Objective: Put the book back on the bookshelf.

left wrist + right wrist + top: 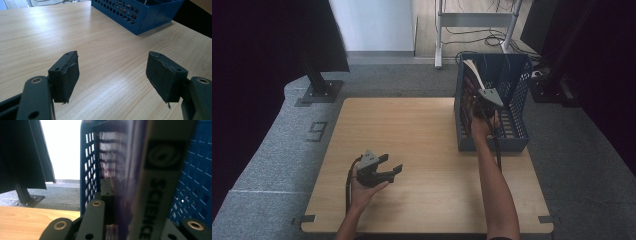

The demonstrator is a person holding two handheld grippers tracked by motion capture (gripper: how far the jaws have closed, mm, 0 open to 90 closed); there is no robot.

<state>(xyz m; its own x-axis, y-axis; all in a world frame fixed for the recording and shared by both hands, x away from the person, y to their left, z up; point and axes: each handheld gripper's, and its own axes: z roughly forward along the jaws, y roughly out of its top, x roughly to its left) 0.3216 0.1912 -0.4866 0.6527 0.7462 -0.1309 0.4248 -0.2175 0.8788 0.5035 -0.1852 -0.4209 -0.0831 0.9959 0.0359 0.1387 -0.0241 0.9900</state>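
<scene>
From the high view, a wooden table (422, 165) is sitting on grey carpet, with most of its top lying bare. A blue basket (517, 100) is standing at the far right corner, its outer wall reaching almost to the right edge. The left gripper (393, 165) is hovering over the near left part of the table, well apart from the basket, its jaws spread wide and holding nothing. The right gripper (482, 107) is reaching into the basket's left side, where a book (473, 70) is standing tilted against the left wall, pages fanning at the top.

In the left gripper view, the left gripper (112, 75) is gaping over bare wood, nothing between its pads. The basket (140, 15) is sitting ahead and to the right, near the table's edge.

In the right gripper view, the right gripper (132, 202) is clamping the book (160, 182), whose spine is reading "SCIENCE". The book is standing between the jaws, filling the gap; the right jaw is hidden behind it. The basket's perforated walls (87, 167) are closing in on both sides, leaving little room sideways.
</scene>
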